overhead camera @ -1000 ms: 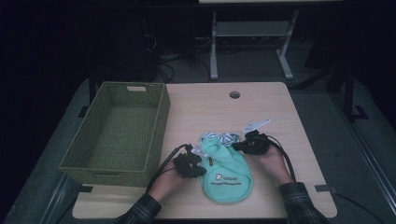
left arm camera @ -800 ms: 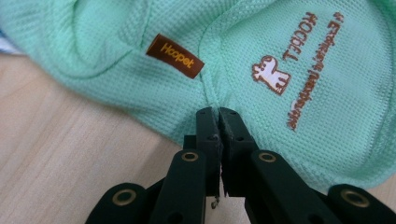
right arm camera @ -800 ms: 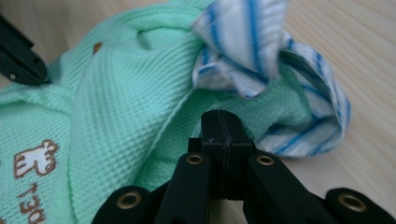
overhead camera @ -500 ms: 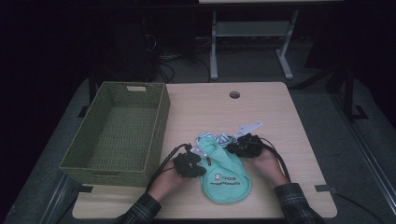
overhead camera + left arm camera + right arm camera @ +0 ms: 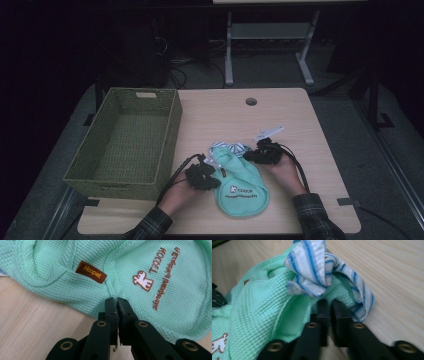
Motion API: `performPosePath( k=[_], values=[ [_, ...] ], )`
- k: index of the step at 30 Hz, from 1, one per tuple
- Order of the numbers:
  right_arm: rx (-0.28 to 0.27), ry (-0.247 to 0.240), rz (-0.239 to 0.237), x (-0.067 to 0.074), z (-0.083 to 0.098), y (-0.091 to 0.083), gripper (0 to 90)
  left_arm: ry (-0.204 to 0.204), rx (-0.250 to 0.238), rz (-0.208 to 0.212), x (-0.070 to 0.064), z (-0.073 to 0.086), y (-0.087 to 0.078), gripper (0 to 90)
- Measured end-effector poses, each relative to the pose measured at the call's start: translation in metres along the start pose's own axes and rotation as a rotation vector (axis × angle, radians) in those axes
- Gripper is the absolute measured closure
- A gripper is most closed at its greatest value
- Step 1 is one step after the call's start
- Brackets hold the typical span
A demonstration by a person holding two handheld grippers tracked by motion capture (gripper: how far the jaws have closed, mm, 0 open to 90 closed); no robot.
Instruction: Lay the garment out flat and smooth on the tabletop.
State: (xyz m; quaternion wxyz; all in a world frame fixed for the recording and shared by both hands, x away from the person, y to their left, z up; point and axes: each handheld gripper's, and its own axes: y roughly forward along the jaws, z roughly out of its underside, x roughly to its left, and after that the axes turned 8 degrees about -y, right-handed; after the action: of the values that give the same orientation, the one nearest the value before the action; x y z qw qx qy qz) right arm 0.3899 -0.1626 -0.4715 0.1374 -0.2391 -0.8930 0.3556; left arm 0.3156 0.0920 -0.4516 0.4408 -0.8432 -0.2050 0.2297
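A mint-green knitted garment (image 5: 241, 187) with a brown label (image 5: 91, 272) and a printed animal logo (image 5: 143, 280) lies flat on the wooden table (image 5: 220, 115). Its blue-and-white striped lining (image 5: 312, 267) is bunched up at the far end (image 5: 235, 148). My left gripper (image 5: 117, 300) is shut on the garment's left edge (image 5: 216, 170). My right gripper (image 5: 328, 302) has just been closing and now pinches the green fabric under the striped lining, at the garment's far right (image 5: 248, 156).
An empty green woven basket (image 5: 172, 135) stands on the left part of the table, just beside my left hand. A round cable hole (image 5: 251, 101) sits near the far edge. Bare wood lies beyond and right of the garment.
My right gripper has shifted a little to the left along the garment's far end. The left hand has kept still.
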Motion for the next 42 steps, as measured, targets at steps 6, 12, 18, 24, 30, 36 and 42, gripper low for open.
performPosePath(
  k=[6, 12, 18, 24, 30, 36, 42],
  values=[
    [-0.004, -0.042, 0.139, -0.002, -0.003, -0.019, 90.0, -0.001, -0.004, -0.004, -0.001, 0.000, 0.000, 86.8],
    [0.039, -0.033, 0.199, -0.018, 0.012, -0.030, 89.9, 0.002, -0.003, -0.004, -0.001, 0.000, 0.000, 86.8],
    [-0.010, -0.005, 0.176, -0.021, 0.015, -0.036, 82.6, 0.032, 0.001, -0.019, 0.000, -0.004, -0.002, 76.4],
    [-0.058, -0.010, 0.118, -0.015, 0.008, -0.042, 88.9, -0.010, -0.100, -0.063, 0.009, -0.022, -0.016, 80.5],
    [-0.032, -0.017, 0.058, -0.009, 0.009, -0.033, 89.8, -0.039, -0.093, -0.100, 0.022, -0.031, -0.004, 82.7],
    [0.059, -0.062, 0.053, 0.003, 0.016, -0.021, 89.9, -0.024, -0.031, -0.102, 0.024, -0.028, 0.011, 83.5],
    [0.078, -0.082, 0.095, 0.005, 0.021, -0.029, 90.0, 0.015, -0.007, -0.059, 0.014, -0.020, 0.008, 83.9]
  ],
)
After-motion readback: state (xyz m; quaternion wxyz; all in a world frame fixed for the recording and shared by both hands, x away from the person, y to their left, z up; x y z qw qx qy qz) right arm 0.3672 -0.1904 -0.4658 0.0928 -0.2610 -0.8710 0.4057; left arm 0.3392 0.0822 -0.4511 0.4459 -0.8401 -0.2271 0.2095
